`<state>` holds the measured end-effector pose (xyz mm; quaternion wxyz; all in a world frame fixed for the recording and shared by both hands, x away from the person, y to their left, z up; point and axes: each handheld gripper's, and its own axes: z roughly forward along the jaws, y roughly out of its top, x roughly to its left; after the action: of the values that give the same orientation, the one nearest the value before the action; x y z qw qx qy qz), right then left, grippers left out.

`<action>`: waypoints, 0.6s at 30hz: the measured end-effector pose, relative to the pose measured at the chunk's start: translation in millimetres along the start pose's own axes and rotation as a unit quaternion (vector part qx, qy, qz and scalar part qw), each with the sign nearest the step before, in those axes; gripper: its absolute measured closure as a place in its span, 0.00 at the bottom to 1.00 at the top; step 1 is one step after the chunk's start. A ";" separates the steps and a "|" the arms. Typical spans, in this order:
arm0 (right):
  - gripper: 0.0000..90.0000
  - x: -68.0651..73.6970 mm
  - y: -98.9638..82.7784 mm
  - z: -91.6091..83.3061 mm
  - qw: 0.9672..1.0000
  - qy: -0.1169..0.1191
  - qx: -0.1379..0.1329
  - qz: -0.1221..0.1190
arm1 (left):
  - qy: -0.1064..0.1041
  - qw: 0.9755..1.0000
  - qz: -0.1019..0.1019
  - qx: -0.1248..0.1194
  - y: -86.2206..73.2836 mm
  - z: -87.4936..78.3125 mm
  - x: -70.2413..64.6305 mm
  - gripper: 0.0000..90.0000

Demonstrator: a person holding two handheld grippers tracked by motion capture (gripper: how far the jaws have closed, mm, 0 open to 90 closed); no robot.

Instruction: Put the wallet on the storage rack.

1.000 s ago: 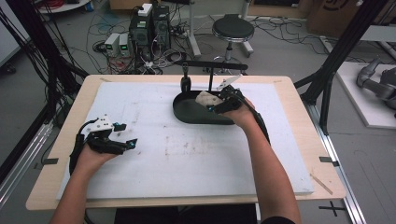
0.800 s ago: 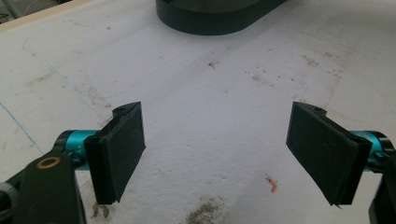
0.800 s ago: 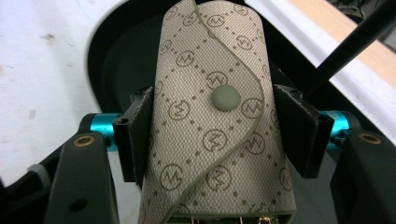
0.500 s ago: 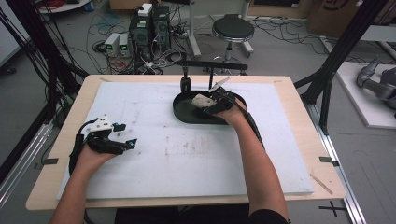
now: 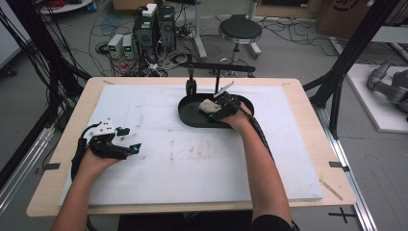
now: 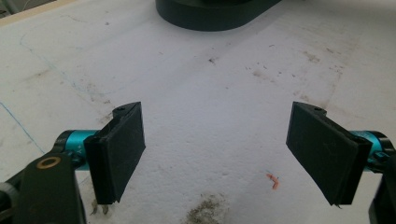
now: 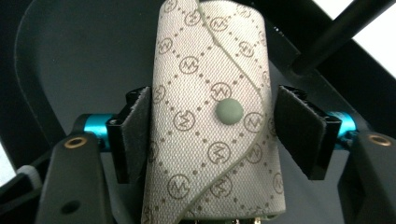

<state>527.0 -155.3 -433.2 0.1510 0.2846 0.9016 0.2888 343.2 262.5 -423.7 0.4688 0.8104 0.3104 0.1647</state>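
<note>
Pouch [image 5: 209,106] in tray [image 5: 188,114], mid-back of table [image 5: 308,120].

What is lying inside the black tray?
Inside the black tray lies a beige patterned pouch, between the right gripper jaws. The pouch covers the floor beneath it.

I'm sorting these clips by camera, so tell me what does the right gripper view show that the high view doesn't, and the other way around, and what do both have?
Right gripper view alone: the pouch's monogram pattern, its round snap button, and a small gap between one pad and the fabric.

High view alone: the person's arms, the left gripper with jaws apart over the white mat, the wooden table edge, the stool and cables on the floor.

Both: the right gripper around the pale pouch inside the black tray.
</note>
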 end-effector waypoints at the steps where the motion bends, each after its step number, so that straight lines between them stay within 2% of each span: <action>1: 0.32 -0.1 0.2 -1.1 1.000 0.000 -0.001 0.002 | 0.000 1.000 0.000 0.000 0.0 0.0 0.0 0.22; 4: 0.27 -0.3 0.7 -6.3 1.000 0.000 -0.001 0.020 | -0.001 1.000 -0.001 0.000 -0.1 0.4 -0.1 0.22; 7: 0.24 -0.5 1.3 -12.9 1.000 -0.001 -0.007 0.026 | -0.001 1.000 -0.003 -0.001 -0.3 0.6 -0.2 0.22; 13: 0.24 1.4 3.4 -33.9 1.000 -0.003 -0.024 0.015 | -0.001 1.000 0.000 0.000 0.0 1.6 -0.2 0.22; 18: 0.24 2.0 0.4 -54.3 0.999 -0.006 -0.043 0.020 | 0.001 1.000 -0.002 -0.004 0.8 1.9 0.1 0.22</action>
<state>501.9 -177.5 -390.4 0.1631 0.2977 0.8813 0.3288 344.7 261.0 -424.0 0.4723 0.8077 0.3118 0.1653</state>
